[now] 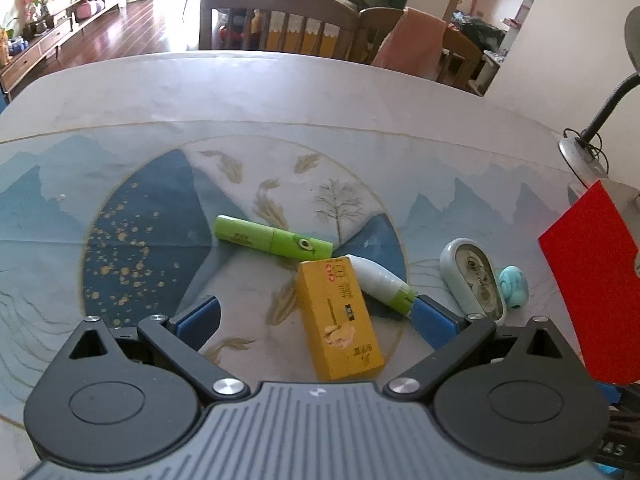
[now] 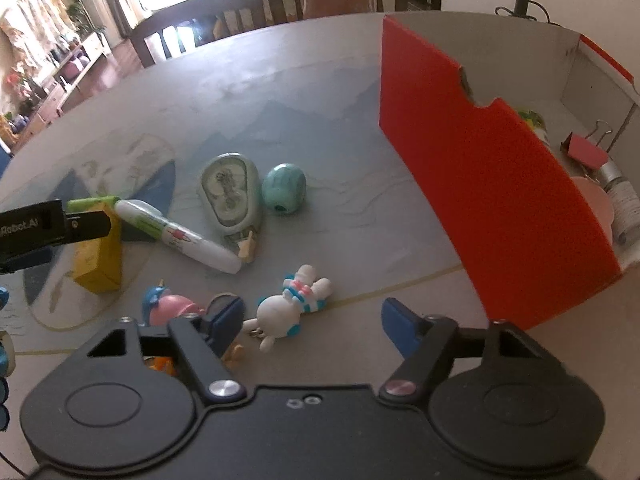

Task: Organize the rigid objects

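Between my left gripper's (image 1: 316, 322) parted blue pads lies the yellow carton (image 1: 338, 320), untouched, long axis pointing away from me. My right gripper (image 2: 312, 320), also spread, brackets a glossy white rabbit figurine (image 2: 290, 308) on the table (image 2: 320, 80).

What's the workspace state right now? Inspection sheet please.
Surface: round table under a printed mountain-scene cloth.
Job's things: yellow cardboard box, green plastic tube, white-green marker, pale green tape dispenser, turquoise egg-shaped sharpener, white rabbit figurine, all loose on the cloth; red open cardboard box already holds a pink binder clip.
Clutter: pink-blue figurine.
Claws: left claw open over the yellow box; right claw open over the rabbit.
Cables: lamp cord.
Surroundings: wooden chairs.
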A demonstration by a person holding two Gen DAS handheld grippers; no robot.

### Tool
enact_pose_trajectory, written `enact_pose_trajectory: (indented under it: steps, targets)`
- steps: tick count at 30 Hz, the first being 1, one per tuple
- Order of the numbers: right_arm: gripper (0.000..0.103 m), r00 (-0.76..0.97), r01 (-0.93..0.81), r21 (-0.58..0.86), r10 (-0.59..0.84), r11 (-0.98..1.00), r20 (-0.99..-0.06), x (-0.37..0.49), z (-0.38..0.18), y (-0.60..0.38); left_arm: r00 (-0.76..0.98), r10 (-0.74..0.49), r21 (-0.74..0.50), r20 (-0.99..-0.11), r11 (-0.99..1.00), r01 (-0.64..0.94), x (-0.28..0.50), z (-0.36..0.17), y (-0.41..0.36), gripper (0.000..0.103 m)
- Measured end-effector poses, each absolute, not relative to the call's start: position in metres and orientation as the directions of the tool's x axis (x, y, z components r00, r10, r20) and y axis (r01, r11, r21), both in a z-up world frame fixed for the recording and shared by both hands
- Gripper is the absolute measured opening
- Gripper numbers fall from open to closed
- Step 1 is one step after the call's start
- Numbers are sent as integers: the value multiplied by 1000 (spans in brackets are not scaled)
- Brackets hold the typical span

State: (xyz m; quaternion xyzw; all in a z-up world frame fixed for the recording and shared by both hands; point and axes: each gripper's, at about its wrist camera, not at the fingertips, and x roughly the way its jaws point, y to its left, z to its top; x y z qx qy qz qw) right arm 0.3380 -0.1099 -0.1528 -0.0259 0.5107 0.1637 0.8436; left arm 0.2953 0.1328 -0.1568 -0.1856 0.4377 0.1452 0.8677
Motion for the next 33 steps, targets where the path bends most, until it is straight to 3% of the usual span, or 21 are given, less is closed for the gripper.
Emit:
enact_pose_trajectory:
  steps: [15, 23, 25, 28, 33]
  targets:
    - [53, 459, -332, 34, 193, 943, -867, 333, -161, -92, 539, 144, -125, -830, 894, -431, 307, -176, 132, 101]
    - [38, 471, -358, 18, 197, 933, -860, 324, -161, -97, 542, 171, -89, -823, 903, -419, 305, -177, 128, 81]
    - [33, 471, -356, 23, 201, 934, -859, 324, -161, -99, 544, 176, -82, -821, 905, -417, 304, -175, 127, 69]
    - [28, 472, -352, 29, 205, 936, -858, 323, -160, -104, 545, 182, -77, -819, 905, -418, 303, -174, 126, 61]
    - [27, 476, -339, 37, 206, 940, -855, 320, -160, -112, 553, 162, -103, -818, 903, -416, 301, -172, 126, 40]
